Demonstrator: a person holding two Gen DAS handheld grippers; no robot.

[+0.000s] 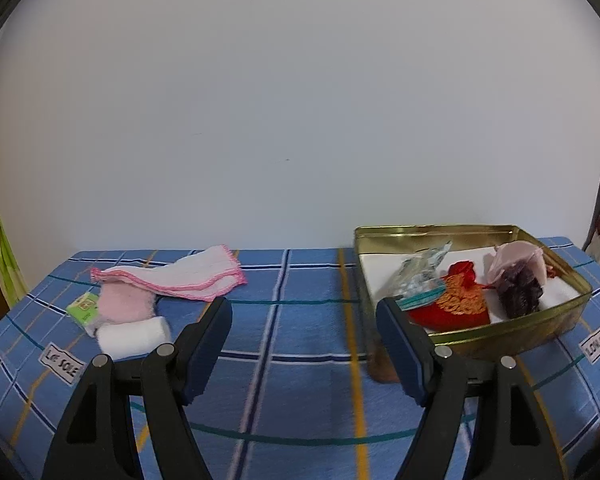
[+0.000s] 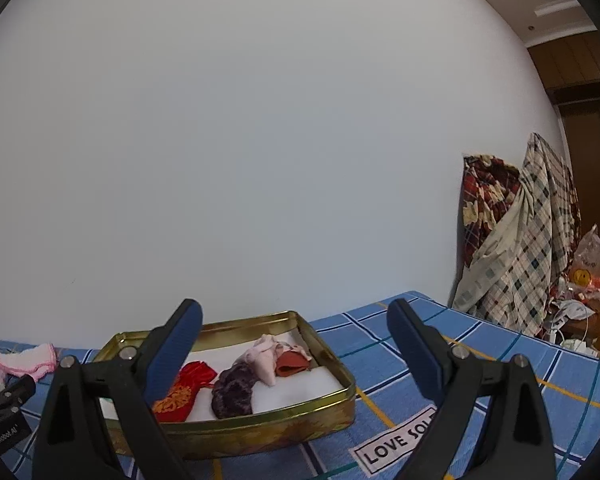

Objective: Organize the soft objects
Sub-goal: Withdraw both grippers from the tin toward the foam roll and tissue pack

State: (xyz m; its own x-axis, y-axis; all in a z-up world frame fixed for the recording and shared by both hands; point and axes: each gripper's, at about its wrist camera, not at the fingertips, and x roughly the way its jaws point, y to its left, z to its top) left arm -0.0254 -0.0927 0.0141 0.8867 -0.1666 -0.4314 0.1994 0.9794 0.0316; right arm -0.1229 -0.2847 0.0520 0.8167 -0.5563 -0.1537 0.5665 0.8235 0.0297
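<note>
Nearest the lens in the left wrist view, the left gripper [image 1: 304, 308] is hovering over the blue plaid cloth [image 1: 300, 380] w/ its 2 fingers [image 1: 210, 344] spread wide, nothing between them. The right gripper [image 2: 294, 314] is likewise hanging w/ both fingers [image 2: 172, 352] released & empty, just in front of the tin.

1 gold tin [image 1: 500, 338] is sitting on the cloth, right of the left gripper, lined w/ white padding. Inside, approx 4-5 soft things: 1 red embroidered pouch [image 1: 456, 304], 1 dark purple furry piece [image 1: 518, 290], 1 pale pink cloth item [image 1: 516, 256] lying against it, 1 clear crinkly bag w/ teal edge [image 1: 420, 276]. From the right wrist view, 1 rust-brown piece [image 2: 292, 364] is also showing beside the pink one.

Outside the tin, well apart on the left side: 1 white cloth w/ pink trim [image 1: 180, 274], 1 pink fuzzy item [image 1: 124, 304] touching it, 1 white roll [image 1: 134, 336] just below that, 1 small green label [image 1: 83, 304] beside the pink one.

2 "LOVE SOLE" patches on the cloth, one near each front corner [image 1: 62, 362] [image 1: 596, 346]. Beyond the surface's right end: patterned fabrics [image 2: 516, 240] hanging, approx 2-3, count unclear, plus a plastic bag [image 2: 590, 260].
</note>
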